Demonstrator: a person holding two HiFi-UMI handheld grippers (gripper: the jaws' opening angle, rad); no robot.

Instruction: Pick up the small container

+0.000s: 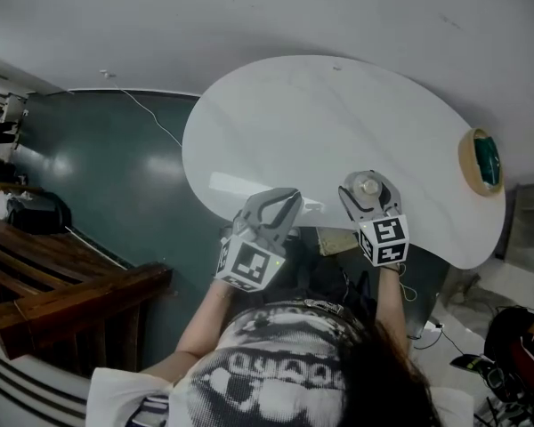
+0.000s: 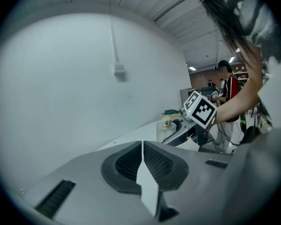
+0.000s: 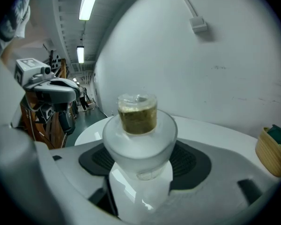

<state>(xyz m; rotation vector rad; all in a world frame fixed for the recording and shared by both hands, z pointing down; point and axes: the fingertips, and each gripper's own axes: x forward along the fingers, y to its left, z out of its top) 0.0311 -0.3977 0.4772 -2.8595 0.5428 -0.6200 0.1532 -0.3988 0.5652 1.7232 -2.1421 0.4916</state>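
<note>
The small container (image 1: 368, 187) is a frosted jar with a gold cap, at the near edge of the white oval table (image 1: 338, 105). My right gripper (image 1: 370, 178) is shut on it, one jaw pressed to each side of the frosted body (image 3: 139, 139). From these views I cannot tell whether the jar rests on the table or hangs just above it. The left gripper view shows the jar (image 2: 165, 127) held by the right gripper. My left gripper (image 1: 287, 199) hovers at the table's near edge, left of the jar, with its jaws shut and nothing between them (image 2: 143, 146).
A round woven basket (image 1: 481, 160) holding something green sits at the table's far right edge (image 3: 273, 150). Wooden benches (image 1: 62, 274) stand on the dark green floor to the left. A person (image 2: 229, 95) stands in the background. Bags and cables lie at the lower right.
</note>
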